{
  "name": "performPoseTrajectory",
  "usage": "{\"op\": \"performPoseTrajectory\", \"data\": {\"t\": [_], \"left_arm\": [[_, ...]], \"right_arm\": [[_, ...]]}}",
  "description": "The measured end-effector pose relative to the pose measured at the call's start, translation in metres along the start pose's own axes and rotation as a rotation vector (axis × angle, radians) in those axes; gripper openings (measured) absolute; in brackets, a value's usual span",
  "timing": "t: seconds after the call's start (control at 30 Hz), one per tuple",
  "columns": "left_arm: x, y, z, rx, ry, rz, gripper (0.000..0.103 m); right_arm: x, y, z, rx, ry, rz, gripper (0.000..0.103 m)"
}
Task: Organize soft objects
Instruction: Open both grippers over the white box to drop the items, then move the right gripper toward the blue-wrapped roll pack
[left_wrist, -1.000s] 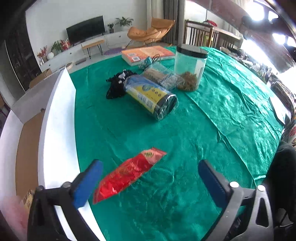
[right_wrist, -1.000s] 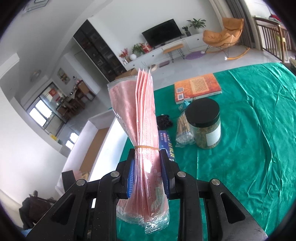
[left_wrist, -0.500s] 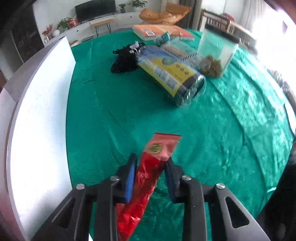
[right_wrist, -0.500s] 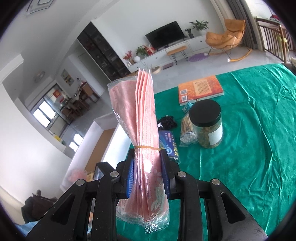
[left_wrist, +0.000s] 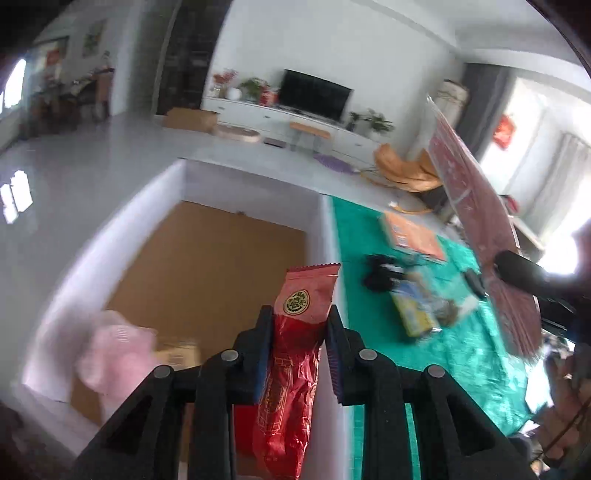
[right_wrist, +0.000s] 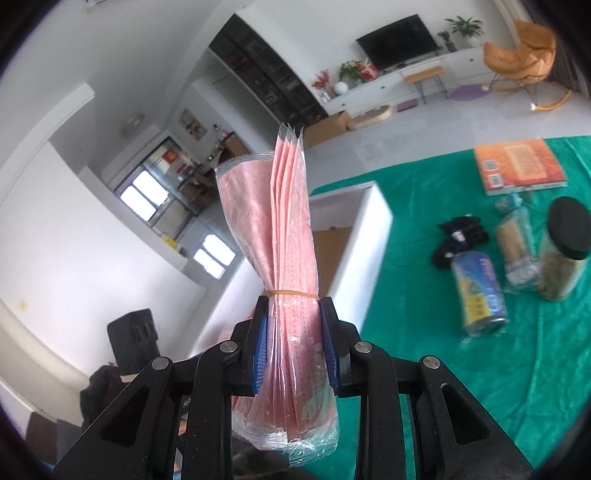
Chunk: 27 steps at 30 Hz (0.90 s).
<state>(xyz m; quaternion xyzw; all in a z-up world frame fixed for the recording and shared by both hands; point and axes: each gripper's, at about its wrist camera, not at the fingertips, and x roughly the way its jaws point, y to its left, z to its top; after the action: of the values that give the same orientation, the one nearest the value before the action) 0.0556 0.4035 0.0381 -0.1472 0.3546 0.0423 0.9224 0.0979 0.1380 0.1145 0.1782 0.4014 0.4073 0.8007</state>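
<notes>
While both tools are loaded, each grips a different packet. The left gripper (left_wrist: 298, 334) has its 2 blue-padded jaws pressed against the sides of a red foil packet (left_wrist: 291, 354), which stands up between them with its crimped top edge and round green emblem above the fingertips; the jaws have just eased slightly wider, yet the packet is clamped between the pads. That packet hangs over the white wall (left_wrist: 325, 236) of a large open box (left_wrist: 207, 258) with a brown cardboard floor, beside the green tablecloth (left_wrist: 476, 362). A blurred pink soft item (left_wrist: 114, 350) lies inside the box near its lower left corner.

The right gripper (right_wrist: 294, 334) is squeezed tight on a bundle of pink face masks (right_wrist: 284, 240) in clear wrappers, bound by a thin rubber band (right_wrist: 293, 293) just above the pads; the bundle fans out upward and its bottom end hangs below the jaws. It is held off the table, near the box's white wall.

On the cloth sit a black-lidded jar (right_wrist: 565, 251), a blue and yellow roll (right_wrist: 478, 291), a black bundle (right_wrist: 458, 236) and an orange book (right_wrist: 517, 166), all well apart from both tools.
</notes>
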Motion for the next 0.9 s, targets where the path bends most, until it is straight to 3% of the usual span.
{"op": "performPoseTrajectory", "data": {"t": [0.03, 0.1, 0.13, 0.23, 0.4, 0.53, 0.63, 0.73, 0.9], "left_arm": [[0.003, 0.014, 0.000, -0.007, 0.007, 0.080, 0.040], [0.008, 0.040, -0.005, -0.042, 0.004, 0.185, 0.095], [0.008, 0.050, -0.009, -0.068, -0.016, 0.210, 0.101], [0.009, 0.055, -0.022, -0.106, -0.033, 0.213, 0.102], [0.011, 0.007, -0.029, -0.032, -0.038, 0.044, 0.102], [0.007, -0.071, -0.035, 0.101, -0.033, -0.162, 0.102], [0.015, -0.137, -0.055, 0.229, 0.031, -0.276, 0.102], [0.054, -0.189, -0.089, 0.338, 0.135, -0.289, 0.102], [0.139, -0.210, -0.128, 0.371, 0.279, -0.165, 0.102]], "right_arm": [[0.022, 0.007, -0.003, -0.004, 0.028, 0.020, 0.035], [0.062, 0.014, -0.010, 0.006, 0.106, 0.059, 0.060], [0.074, 0.012, -0.015, 0.025, 0.130, 0.069, 0.084], [0.073, 0.001, -0.028, -0.009, 0.111, -0.007, 0.084], [0.027, -0.060, -0.071, -0.185, 0.033, -0.413, 0.083], [-0.022, -0.154, -0.113, -0.090, 0.007, -0.740, 0.083], [-0.056, -0.212, -0.131, 0.011, 0.013, -0.911, 0.083], [-0.074, -0.244, -0.136, 0.072, 0.013, -1.003, 0.083], [-0.079, -0.262, -0.128, 0.102, -0.027, -1.048, 0.087]]}}
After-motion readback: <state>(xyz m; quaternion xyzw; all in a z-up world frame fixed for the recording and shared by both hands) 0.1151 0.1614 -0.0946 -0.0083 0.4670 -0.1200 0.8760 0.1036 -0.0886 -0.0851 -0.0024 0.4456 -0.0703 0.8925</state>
